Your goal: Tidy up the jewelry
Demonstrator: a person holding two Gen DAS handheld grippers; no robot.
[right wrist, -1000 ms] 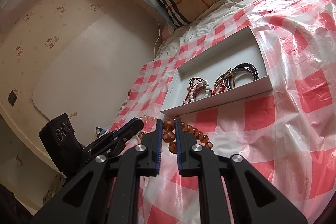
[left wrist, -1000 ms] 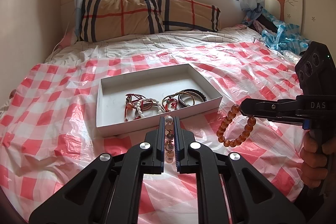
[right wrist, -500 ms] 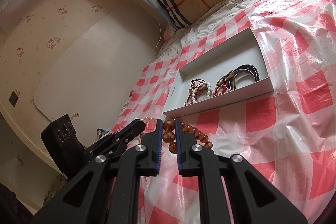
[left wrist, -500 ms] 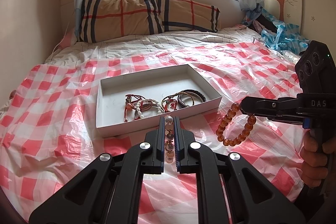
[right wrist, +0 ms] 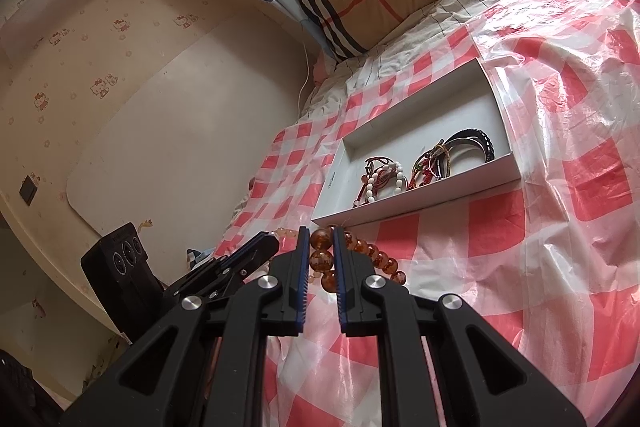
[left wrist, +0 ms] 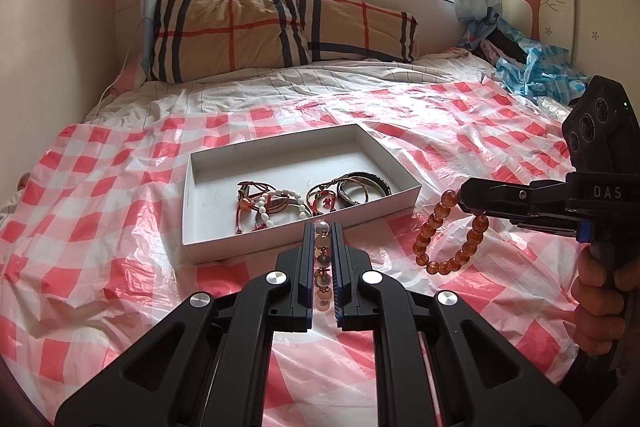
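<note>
My left gripper [left wrist: 322, 230] is shut on a strand of pale beads [left wrist: 322, 279] and hovers just in front of the white box [left wrist: 304, 243]. To its right, my right gripper [left wrist: 461, 193] is shut on an amber bead bracelet [left wrist: 449, 200], whose loop hangs down over the sheet. In the right wrist view the amber bracelet [right wrist: 378, 255] sits pinched between the right gripper [right wrist: 321, 234] fingers, with the left gripper [right wrist: 267, 246] close on its left. The white box [right wrist: 420, 203] holds several bracelets [left wrist: 280, 203] along its near side, among them a white bead one and dark bangles [right wrist: 472, 143].
A red-and-white checked plastic sheet [left wrist: 100, 211] covers the bed. A plaid pillow [left wrist: 280, 27] lies under the window at the head. Blue crumpled fabric [left wrist: 532, 71] is piled at the far right. A wall [right wrist: 140, 107] runs along the bed's left side. A hand [left wrist: 600, 291] grips the right handle.
</note>
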